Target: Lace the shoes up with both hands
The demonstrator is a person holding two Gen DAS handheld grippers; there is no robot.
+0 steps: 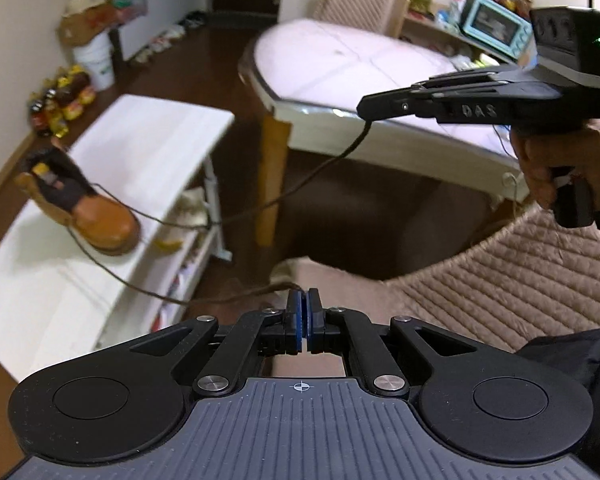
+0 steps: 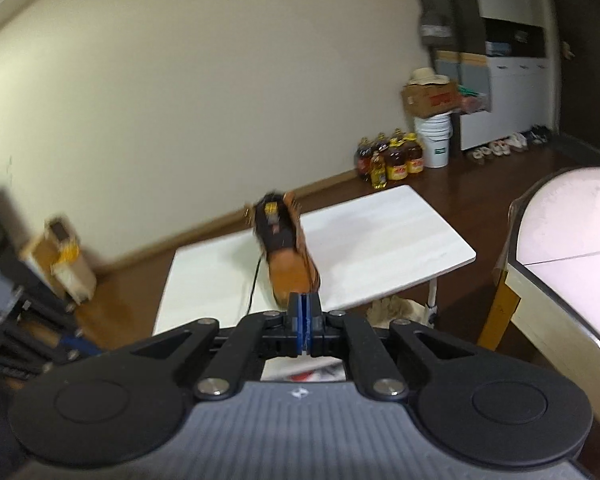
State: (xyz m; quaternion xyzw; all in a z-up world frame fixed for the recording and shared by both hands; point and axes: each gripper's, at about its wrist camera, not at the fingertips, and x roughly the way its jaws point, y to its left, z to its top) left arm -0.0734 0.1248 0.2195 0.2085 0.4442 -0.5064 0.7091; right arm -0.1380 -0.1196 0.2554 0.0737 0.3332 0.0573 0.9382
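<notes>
the left tongs [image 1: 303, 294] are clamped on one end of the dark brown shoelace [image 1: 148, 292]; the right tongs [image 1: 366, 106] pinch the other end (both strands trail off, slack). each strand runs back to the tan leather boot [image 1: 100, 220], standing on the white rectangular worktop [image 1: 152, 136] near its edge.

Two matte black plastic two-finger grippers [image 1: 303, 294] [image 2: 304, 298] are seen, each fitted with blue pads [image 1: 298, 316], silver pivot screws and a ribbed grey body. "DAS" is embossed on the right gripper [image 1: 364, 106]. A dark sleeve [image 1: 580, 364] is worn.
</notes>
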